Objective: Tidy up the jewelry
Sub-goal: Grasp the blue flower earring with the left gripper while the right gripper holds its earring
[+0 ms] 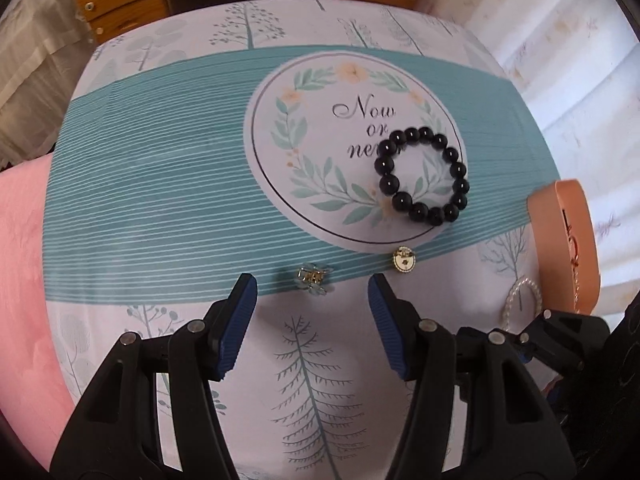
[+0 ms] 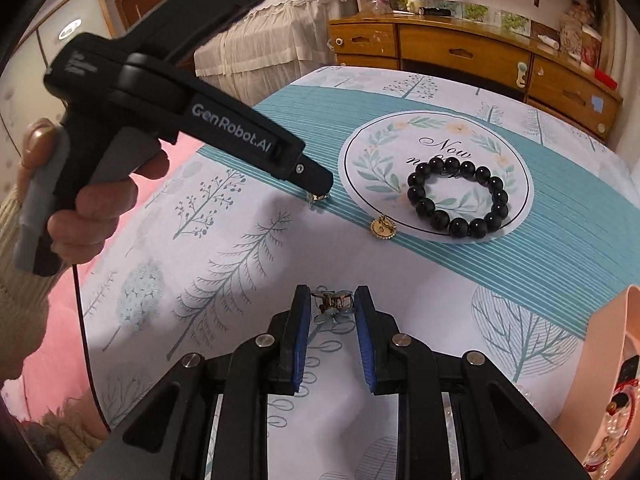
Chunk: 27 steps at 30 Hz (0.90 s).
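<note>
- Closest to the right wrist lens: right gripper (image 2: pixel 332 295), blue pads pinched onto a flower earring (image 2: pixel 334 301), lifted just above the cloth.
- Far left of that view: left hand (image 2: pixel 92 208) in a cream knit cuff, wrapped round the handle of the left gripper (image 2: pixel 322 189), tips down at a second flower earring (image 2: pixel 318 199).
- From the left wrist view: left gripper (image 1: pixel 312 285) spread wide and holding nothing, second flower earring (image 1: pixel 313 279) lying flat on the cloth between the two tips.
- Just right of it: round gold earring (image 1: pixel 404 259) on the cloth, at the rim of the printed circle.
- Further back and to the right: black bead bracelet (image 1: pixel 386 165) lying flat inside the printed circle, covering part of the lettering.
- At the right edge: peach jewelry box (image 1: pixel 560 208), open, with a red-and-gold chain (image 1: pixel 574 258) inside and a pearl strand (image 1: pixel 520 300) hanging over its near side; rest of its contents too cropped to name.
- Underneath everything: tablecloth (image 1: pixel 160 200) with a teal striped band, pale tree prints and a leaf wreath.
- Left of the table: pink bedding (image 1: pixel 20 240).
- Behind the table: white lace drape (image 2: pixel 272 52) at left, then a wooden dresser (image 2: pixel 460 52) with drawers and small clutter on top.
</note>
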Tool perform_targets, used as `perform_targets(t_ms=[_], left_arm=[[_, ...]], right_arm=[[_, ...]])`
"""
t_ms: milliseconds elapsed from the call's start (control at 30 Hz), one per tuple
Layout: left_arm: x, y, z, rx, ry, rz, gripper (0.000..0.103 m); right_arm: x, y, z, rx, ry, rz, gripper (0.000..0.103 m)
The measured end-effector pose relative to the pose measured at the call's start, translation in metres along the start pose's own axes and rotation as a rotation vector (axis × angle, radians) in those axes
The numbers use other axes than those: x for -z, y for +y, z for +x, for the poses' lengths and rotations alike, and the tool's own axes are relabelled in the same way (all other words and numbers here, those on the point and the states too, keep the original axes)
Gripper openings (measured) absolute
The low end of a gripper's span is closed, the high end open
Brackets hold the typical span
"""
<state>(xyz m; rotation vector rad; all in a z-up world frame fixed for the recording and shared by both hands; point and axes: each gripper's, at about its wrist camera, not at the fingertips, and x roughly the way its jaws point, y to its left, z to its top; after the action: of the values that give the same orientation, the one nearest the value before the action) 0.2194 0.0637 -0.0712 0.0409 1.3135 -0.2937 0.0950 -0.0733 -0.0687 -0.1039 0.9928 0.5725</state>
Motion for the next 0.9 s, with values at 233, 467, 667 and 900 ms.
perform_targets(t_ms=[233, 467, 667, 900], left_arm=[[0.002, -0.009, 0.008, -0.048, 0.022, 0.052, 0.051], [-0.001, -0.007, 0.021, -0.048, 0.065, 0.035, 0.033], [-0.002, 0.0, 0.027, -0.026, 0.085, 0.0, 0.023], [-0.004, 0.001, 0.029, -0.036, 0.096, 0.008, 0.023]], right_arm=[[-0.001, 0.0, -0.001, -0.013, -0.005, 0.01, 0.022], [-0.003, -0.003, -0.004, -0.015, -0.008, 0.033, 0.022], [-0.003, -0.009, -0.007, -0.017, -0.01, 0.061, 0.022], [-0.002, -0.008, -0.012, -0.021, -0.023, 0.064, 0.022]])
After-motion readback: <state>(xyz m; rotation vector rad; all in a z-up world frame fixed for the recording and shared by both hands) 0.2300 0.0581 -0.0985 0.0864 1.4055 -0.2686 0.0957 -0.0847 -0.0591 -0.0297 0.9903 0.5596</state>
